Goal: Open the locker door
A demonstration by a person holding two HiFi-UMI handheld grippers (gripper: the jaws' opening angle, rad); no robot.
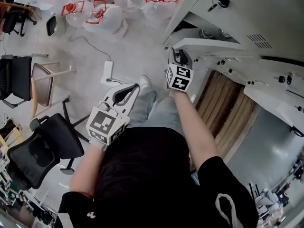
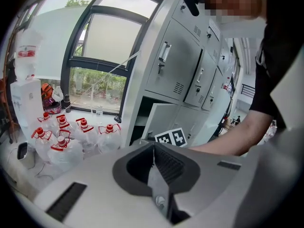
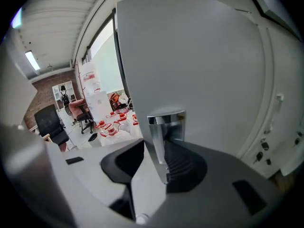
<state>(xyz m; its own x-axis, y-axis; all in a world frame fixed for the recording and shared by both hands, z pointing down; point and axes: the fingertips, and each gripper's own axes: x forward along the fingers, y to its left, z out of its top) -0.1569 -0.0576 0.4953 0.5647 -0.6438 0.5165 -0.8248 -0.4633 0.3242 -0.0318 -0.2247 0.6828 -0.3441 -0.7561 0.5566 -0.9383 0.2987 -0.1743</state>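
The grey locker door [image 1: 209,45] stands partly open at the top right of the head view. In the right gripper view the door [image 3: 190,56] fills the frame, with its chrome handle [image 3: 164,127] upright between the jaws. My right gripper [image 3: 159,148] is shut on that handle, the ribbed pad against its right side. In the head view the right gripper [image 1: 176,56] is at the door's edge. My left gripper [image 1: 127,93] hangs lower left, away from the lockers. In its own view the left gripper [image 2: 154,158] is shut with nothing in it.
Several water jugs with red caps [image 1: 109,8] crowd the floor by the window. A black office chair [image 1: 38,151] and a wooden chair [image 1: 45,84] stand to the left. A power strip [image 1: 108,72] lies on the floor. Other locker doors [image 2: 175,61] are closed above.
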